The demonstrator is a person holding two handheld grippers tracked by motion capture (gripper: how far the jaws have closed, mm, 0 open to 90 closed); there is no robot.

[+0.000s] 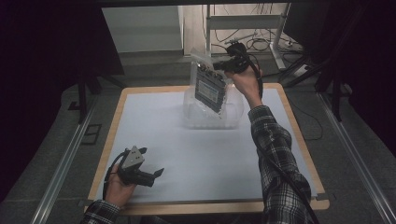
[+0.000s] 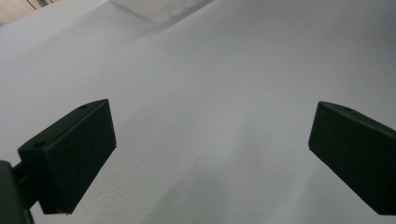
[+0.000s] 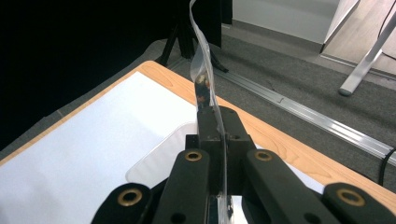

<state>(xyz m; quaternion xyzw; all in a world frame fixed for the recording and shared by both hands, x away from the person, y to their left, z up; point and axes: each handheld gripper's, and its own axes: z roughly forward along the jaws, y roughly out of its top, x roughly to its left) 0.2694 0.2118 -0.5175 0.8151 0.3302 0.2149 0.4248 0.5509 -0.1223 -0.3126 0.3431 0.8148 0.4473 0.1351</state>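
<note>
While it hangs: the clear plastic bag (image 1: 210,84), with a dark flat card-like item inside, is held up in the air above the clear plastic tub (image 1: 212,114).
Bag grip: the right tongs (image 1: 223,66) are clenched on the bag's top edge; in the right gripper view the thin film (image 3: 205,88) runs up from between the closed jaws.
Tub: it stands on the white tabletop (image 1: 187,154), at the far side, directly under the bag; it looks empty, though its clear walls make that hard to tell.
Left tongs (image 1: 152,173): released, jaws wide apart with nothing between them, resting low on the tabletop well apart from the tub, towards the person's side.
Risk, slip: the pinch is on smooth film only, so the weight of the contents could pull the bag out of the jaws.
Risk, snag: the bag hangs tilted, so if lowered it may catch the tub's rim and tip or push the light tub.
</note>
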